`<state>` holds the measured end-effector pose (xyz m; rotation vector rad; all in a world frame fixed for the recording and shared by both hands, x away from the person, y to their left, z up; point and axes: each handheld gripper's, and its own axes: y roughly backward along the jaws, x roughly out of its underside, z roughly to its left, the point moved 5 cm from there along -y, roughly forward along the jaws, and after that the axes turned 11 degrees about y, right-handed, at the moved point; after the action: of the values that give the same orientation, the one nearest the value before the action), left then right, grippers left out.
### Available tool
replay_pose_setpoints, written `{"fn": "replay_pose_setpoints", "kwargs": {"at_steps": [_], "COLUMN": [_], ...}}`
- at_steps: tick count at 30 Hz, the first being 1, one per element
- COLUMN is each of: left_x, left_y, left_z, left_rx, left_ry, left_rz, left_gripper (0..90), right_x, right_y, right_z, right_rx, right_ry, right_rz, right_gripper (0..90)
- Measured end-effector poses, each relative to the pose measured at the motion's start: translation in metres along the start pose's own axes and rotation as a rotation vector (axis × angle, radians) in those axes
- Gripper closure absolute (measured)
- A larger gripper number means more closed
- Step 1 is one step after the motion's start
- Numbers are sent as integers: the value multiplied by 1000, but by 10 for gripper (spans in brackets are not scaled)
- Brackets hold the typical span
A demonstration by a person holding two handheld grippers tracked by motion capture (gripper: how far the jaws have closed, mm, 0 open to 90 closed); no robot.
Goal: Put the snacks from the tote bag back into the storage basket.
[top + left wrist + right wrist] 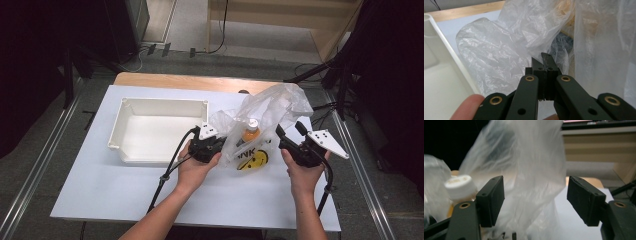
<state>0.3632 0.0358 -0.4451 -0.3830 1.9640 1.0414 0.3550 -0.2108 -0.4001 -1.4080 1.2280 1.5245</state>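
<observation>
1. The left gripper [216, 146] is clamping a fold of the crinkled, translucent white plastic bag [265, 117]; in the left gripper view its jaws are sitting together on the thin film [544, 65].
2. The right gripper [290, 136] is standing with its jaws apart, nothing between the pads [584, 200]; the bag's free side [524, 177] is hanging just ahead of them.
3. The bag is standing upright near the middle of the white table [100, 185], between the two hands, its mouth facing up.
4. Inside it an orange bottle with a white cap [250, 131] is standing upright, long axis vertical, nearer the left gripper.
5. The shallow white plastic tray [116, 131] is lying toward the table's left edge, beside the left hand [195, 170].
6. Judging by this, the right gripper is the one needing to reach toward the bag's loose right side, which is lying to its left.
</observation>
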Motion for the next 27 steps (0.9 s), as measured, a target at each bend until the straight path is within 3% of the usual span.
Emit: {"fn": "replay_pose_setpoints", "kwargs": {"at_steps": [6,11,14,18,20,26,27], "left_x": [9,17,22,26,27,20,17], "left_y": [-1,-2,-2,-2,0,14,16], "left_z": [0,0,-1,0,0,-2,-2], "left_rx": [2,0,0,4,12,57,41], "left_ry": [-6,-2,-5,6,-1,6,5], "left_rz": [15,8,19,23,20,-33,-45], "left_gripper": [900,900,900,900,887,697,672], "right_x": [-34,-45,-39,-24,-17,4,7], "right_y": [16,13,4,-10,-16,-31,-34], "right_z": [2,10,15,14,14,17,17], "right_rx": [-20,-50,-66,-78,-83,-95,-91], "right_ry": [11,45,64,23,20,38,39], "right_rz": [-107,-113,-96,-45,-23,47,54], "right_gripper": [249,458,648,845,877,898,898]}}
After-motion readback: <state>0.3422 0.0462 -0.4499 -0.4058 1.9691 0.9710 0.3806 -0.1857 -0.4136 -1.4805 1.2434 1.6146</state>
